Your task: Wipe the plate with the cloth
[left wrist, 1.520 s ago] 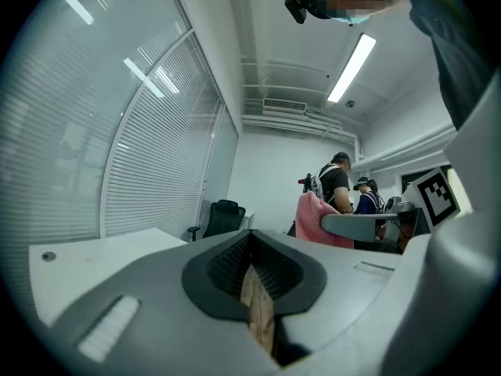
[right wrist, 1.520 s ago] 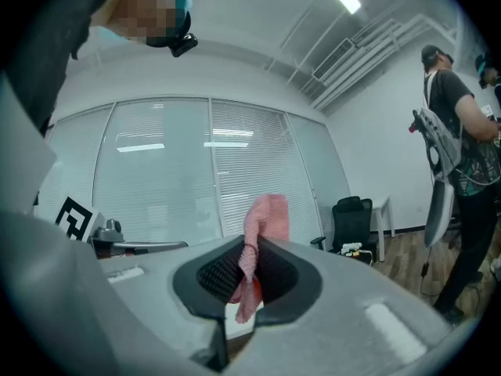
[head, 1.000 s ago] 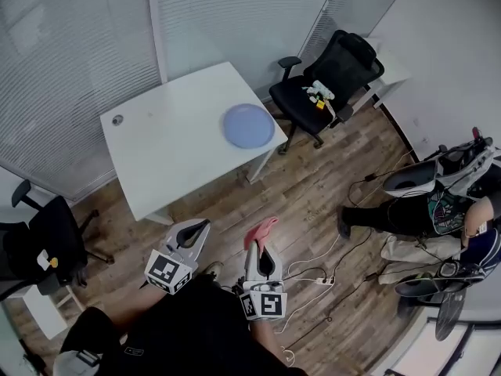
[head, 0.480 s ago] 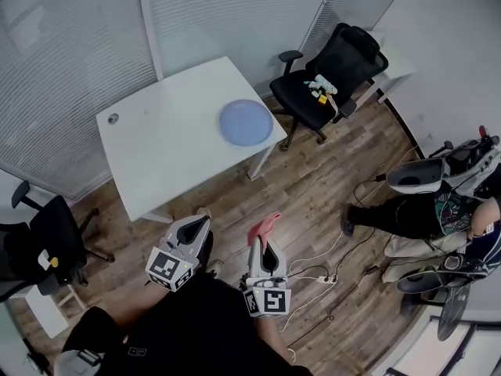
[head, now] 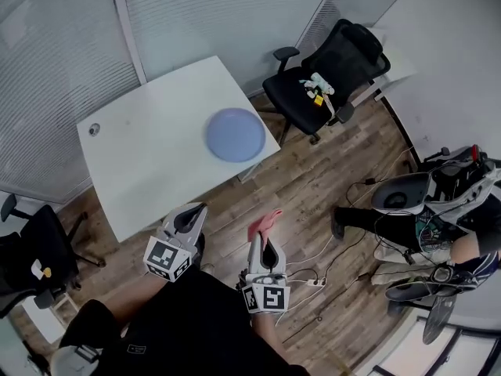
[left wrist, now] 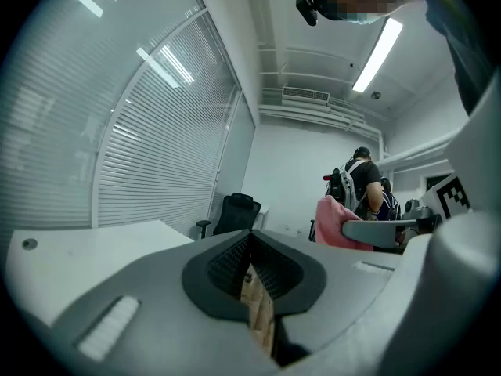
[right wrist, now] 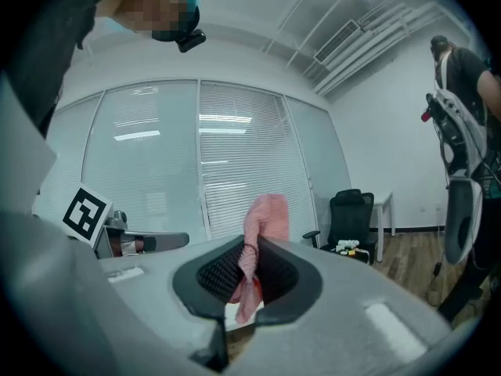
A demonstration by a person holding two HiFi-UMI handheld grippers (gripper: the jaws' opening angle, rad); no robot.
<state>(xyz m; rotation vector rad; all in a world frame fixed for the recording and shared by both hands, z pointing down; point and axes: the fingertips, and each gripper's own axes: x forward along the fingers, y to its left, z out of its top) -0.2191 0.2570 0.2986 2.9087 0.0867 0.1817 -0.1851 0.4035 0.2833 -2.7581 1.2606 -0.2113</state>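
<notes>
right gripper view: right gripper (right wrist: 249,271) clamps cloth (right wrist: 266,216); left gripper (left wrist: 252,261) jaws seemingly together.

The plate (head: 235,135) lies on the counter (head: 149,171), close to its right edge and well apart from a small round fitting (head: 94,129) at the far left corner. Beyond the counter's right corner stands an office chair (head: 337,61) with small items (head: 316,89) on its seat. A 2nd chair (head: 35,245) stands left of the counter. The left claw (head: 194,214) and right claw (head: 263,241) hang side by side over the floor (head: 313,186) on the counter's near side, with the cloth (head: 266,221) between the right claw's jaws. A person (head: 438,210) is at the far right, well apart from the counter.
</notes>
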